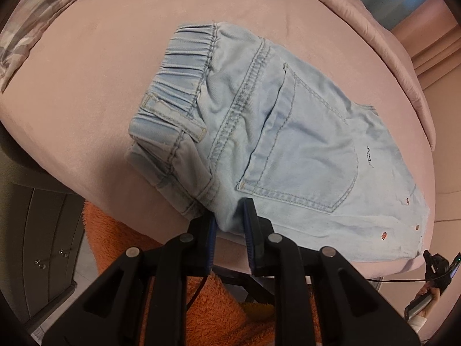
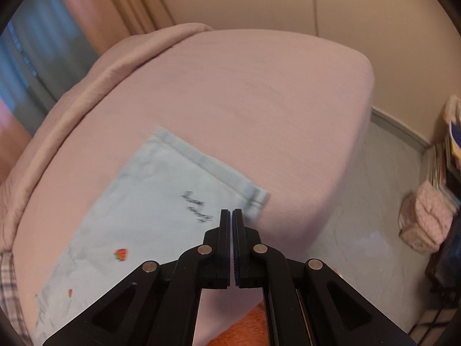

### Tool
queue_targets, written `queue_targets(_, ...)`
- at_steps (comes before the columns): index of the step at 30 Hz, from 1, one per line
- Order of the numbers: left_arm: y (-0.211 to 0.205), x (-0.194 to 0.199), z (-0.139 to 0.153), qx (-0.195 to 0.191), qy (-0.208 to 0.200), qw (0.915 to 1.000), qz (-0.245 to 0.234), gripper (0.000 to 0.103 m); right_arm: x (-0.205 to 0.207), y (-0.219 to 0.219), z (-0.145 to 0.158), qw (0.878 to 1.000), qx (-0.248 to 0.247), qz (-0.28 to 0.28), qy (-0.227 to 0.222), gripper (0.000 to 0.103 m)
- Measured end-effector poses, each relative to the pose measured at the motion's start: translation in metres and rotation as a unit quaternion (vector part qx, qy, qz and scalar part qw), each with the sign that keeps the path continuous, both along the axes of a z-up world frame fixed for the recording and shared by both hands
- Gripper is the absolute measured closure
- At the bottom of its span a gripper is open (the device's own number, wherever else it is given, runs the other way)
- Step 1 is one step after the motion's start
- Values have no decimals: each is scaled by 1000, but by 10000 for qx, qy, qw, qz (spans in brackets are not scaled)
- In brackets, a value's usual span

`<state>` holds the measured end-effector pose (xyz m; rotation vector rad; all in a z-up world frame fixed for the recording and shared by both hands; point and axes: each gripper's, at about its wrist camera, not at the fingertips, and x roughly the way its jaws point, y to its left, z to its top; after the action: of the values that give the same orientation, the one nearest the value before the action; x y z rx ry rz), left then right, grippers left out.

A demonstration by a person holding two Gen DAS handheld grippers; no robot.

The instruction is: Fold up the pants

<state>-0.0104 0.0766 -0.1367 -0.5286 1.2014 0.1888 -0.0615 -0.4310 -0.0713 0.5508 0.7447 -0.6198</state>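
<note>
Tongs first: the left gripper has its blue-padded fingers pinched on a bunched fold of the pants, right at the near edge of the bed. Over on the other side, the right gripper is closed tight, pads together with nothing between them, hovering above the hem end of the pants near the bed's front edge.

Now the pants themselves: pale blue denim, soft and faded, lying folded on the bed close to its near edge. A gathered elastic waistband faces the far side, with a belt loop, heavy double stitching and a curved back pocket on top. Small red strawberry motifs and a line of dark script dot the leg, which ends in a stitched hem.

Beneath it all, a smooth dusty-pink sheet, and a fluffy orange rug below the edge.
</note>
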Motion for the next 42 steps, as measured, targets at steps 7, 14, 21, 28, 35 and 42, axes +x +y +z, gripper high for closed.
queue_targets(7,15,-4,2,-686,180,9975,77,77,25,28,7,9991,-157,392,72,100)
queue_targets(14,34,-5,63,-137,-834,9964,0,26,44,66,20,9933,-372,1083,147,96)
queue_targets(21,71,41,50,-183,-1082,9933,356,29,84,139,9,9738,-343,2214,382,69)
queue_targets(28,78,48,4,-691,-749,9936,493,62,110,219,9,9377,-699,3355,570,54)
queue_targets(35,72,36,3,-641,-982,9917,520,63,139,281,12,8982,-636,4303,633,53)
queue_targets(42,72,29,-4,-473,-1130,9909,558,61,176,343,9,8560,-452,5062,947,51)
